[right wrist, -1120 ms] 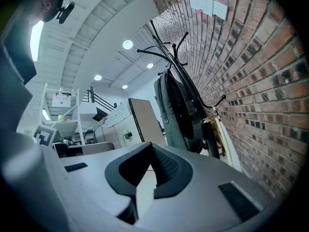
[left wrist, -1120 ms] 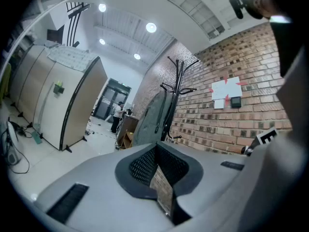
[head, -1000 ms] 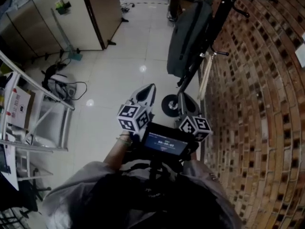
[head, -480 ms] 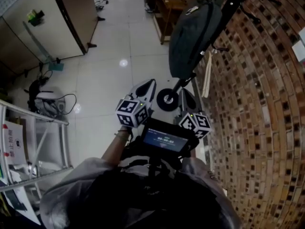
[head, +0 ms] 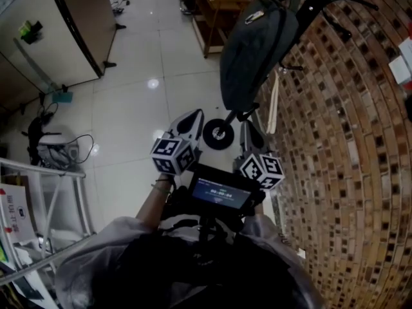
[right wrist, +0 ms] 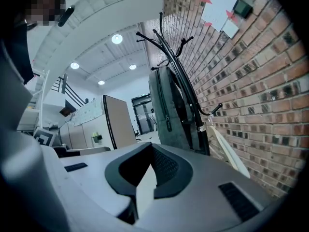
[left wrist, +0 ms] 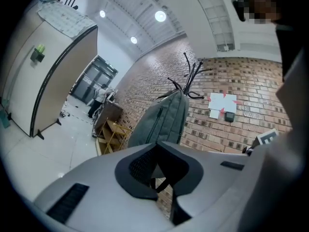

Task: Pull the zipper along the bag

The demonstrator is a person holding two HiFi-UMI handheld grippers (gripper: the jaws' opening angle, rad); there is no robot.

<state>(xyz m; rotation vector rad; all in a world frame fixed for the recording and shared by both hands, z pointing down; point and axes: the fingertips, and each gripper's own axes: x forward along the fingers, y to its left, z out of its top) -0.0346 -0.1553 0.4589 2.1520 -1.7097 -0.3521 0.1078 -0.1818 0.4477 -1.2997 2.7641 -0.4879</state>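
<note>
The grey backpack hangs on a black coat stand close to the brick wall, well apart from both claws. The left claw and the right claw are low, near the person's chest, each with jaws together and nothing between them. Only open tiled floor lies between the claws and the backpack. A wooden shelf stands beyond the backpack, and a tall cabinet is far to the left.

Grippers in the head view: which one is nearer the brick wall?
The right gripper, beside the brick wall; the left gripper is over tiled floor.
</note>
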